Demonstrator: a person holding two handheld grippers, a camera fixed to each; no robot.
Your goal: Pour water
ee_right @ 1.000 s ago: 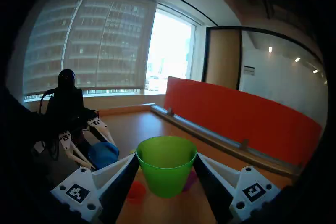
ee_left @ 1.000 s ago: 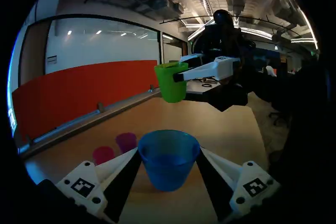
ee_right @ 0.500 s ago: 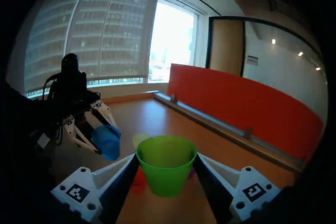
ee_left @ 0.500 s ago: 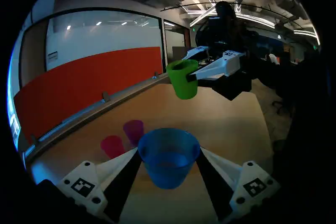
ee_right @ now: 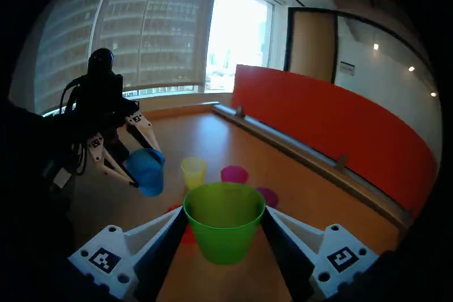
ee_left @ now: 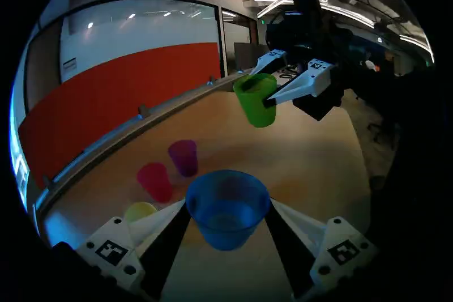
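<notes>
A blue cup [ee_left: 226, 211] sits upright between the fingers of my left gripper [ee_left: 226, 207], which is shut on it above the wooden table [ee_left: 306, 160]. Farther off, a green cup [ee_left: 256, 100] hangs in the air, tilted slightly. In the right gripper view that green cup [ee_right: 225, 222] is clamped in my right gripper [ee_right: 225, 214], and its inside looks empty. The blue cup [ee_right: 146, 171] shows at the left there, held by the other gripper and a dark-sleeved arm. I cannot tell whether the blue cup holds water.
On the table stand a purple cup [ee_left: 184, 157], a pink cup [ee_left: 154, 182] and a yellow cup [ee_left: 139, 210]. A red partition [ee_left: 113, 92] with a rail runs along the table's far edge. The right gripper view shows the yellow cup [ee_right: 193, 171], a magenta cup [ee_right: 234, 174] and windows [ee_right: 147, 35] behind.
Both cameras now look down more at the table, so more small cups have come into sight. The green cup has drifted right and tilted a little. Both grips are unchanged.
</notes>
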